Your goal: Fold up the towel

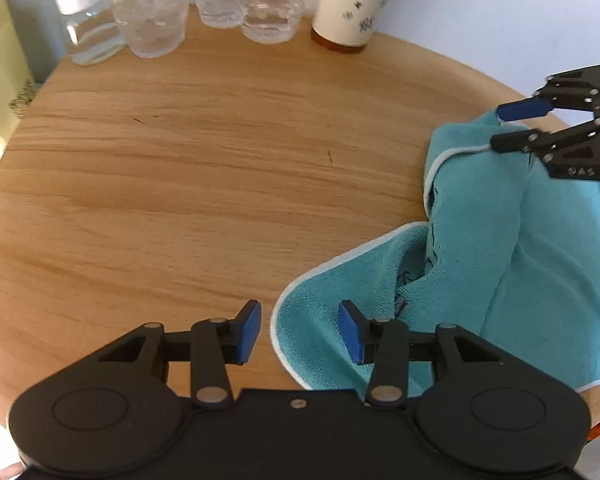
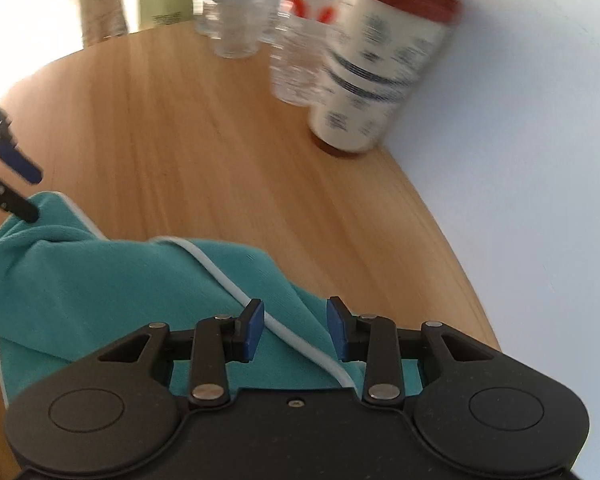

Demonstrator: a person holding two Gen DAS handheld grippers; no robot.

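A teal towel [image 1: 500, 248] with a white hem lies bunched on the right side of the round wooden table [image 1: 204, 168], a raised ridge running through its middle. My left gripper [image 1: 300, 330] is open, and the towel's rounded near corner lies just between its blue pads [image 1: 248, 334]. In the left wrist view my right gripper [image 1: 508, 126] hovers open at the towel's far corner. The right wrist view shows that gripper [image 2: 295, 329] open low over the towel [image 2: 100, 272], the white hem running between its fingers. My left gripper [image 2: 30, 192] shows open at that view's left edge.
Several clear plastic bottles [image 1: 156, 12] and a white-capped jar [image 1: 86, 20] stand along the table's far edge. A cream canister [image 2: 376, 72] with a red lid stands beside them near the white wall [image 2: 540, 160]. The table edge curves close on the right.
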